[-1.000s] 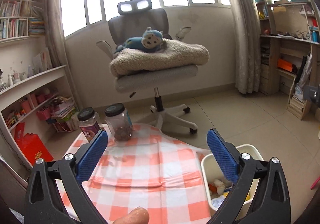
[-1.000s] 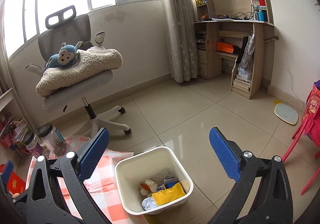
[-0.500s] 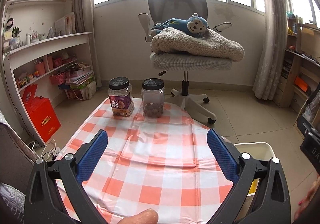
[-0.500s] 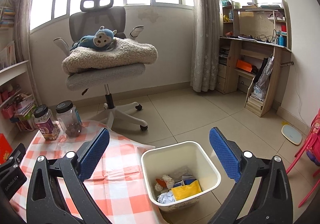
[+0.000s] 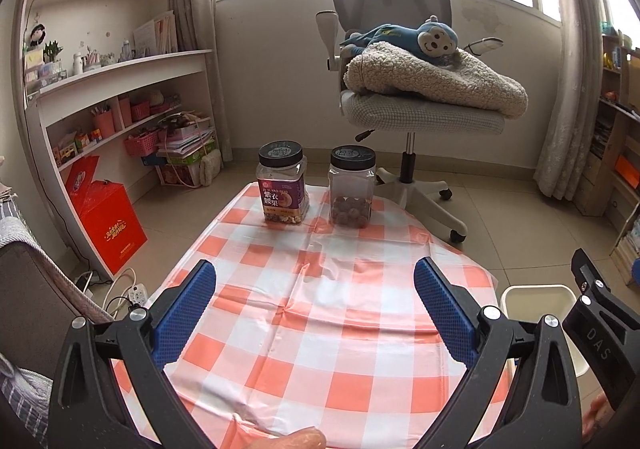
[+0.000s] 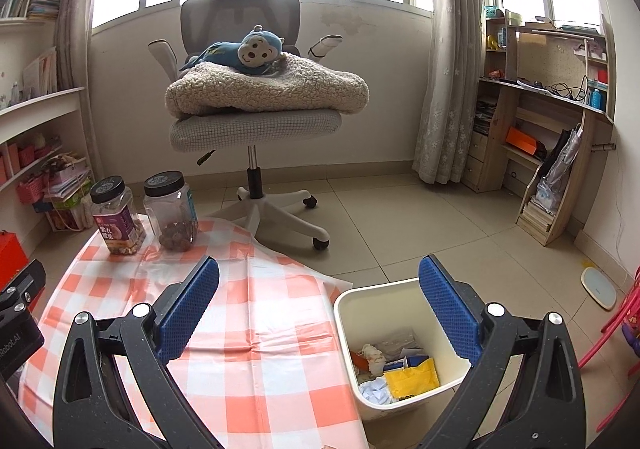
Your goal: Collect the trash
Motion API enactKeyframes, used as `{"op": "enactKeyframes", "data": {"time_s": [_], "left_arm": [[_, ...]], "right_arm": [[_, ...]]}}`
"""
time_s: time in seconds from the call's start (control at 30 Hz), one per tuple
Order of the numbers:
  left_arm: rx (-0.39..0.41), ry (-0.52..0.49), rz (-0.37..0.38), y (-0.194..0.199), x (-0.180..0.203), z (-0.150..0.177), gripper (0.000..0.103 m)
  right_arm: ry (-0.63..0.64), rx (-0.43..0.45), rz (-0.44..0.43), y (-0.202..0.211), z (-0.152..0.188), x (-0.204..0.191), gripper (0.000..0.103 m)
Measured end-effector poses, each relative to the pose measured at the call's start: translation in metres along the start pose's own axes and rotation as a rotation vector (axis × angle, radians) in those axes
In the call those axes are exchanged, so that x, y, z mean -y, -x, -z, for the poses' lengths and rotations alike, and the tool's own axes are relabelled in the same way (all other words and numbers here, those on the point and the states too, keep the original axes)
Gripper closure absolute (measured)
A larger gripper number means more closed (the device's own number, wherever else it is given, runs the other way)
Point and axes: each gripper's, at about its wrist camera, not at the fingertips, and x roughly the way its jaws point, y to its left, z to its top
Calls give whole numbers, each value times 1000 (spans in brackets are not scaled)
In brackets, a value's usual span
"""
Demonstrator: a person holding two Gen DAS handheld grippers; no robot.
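Both grippers, left [image 5: 315, 299] and right [image 6: 319, 299], hang spread and empty over the checked cloth [image 5: 328, 313]. Trash [image 6: 394, 369] fills the bin [image 6: 360, 303] beside it.

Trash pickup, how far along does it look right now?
Mostly done, it seems. The bin beside the table holds crumpled paper and a yellow wrapper. The left claw and right claw are open and empty. The checked cloth shows only two lidded jars, so little seems left.
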Motion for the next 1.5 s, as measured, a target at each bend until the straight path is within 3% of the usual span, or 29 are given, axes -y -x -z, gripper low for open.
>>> {"op": "enactKeyframes", "data": {"time_s": [1.5], "left_arm": [[-1,-17,81,-6,25,4,6]], "right_arm": [[23,-3,-25,-1,0,10,7]]}}
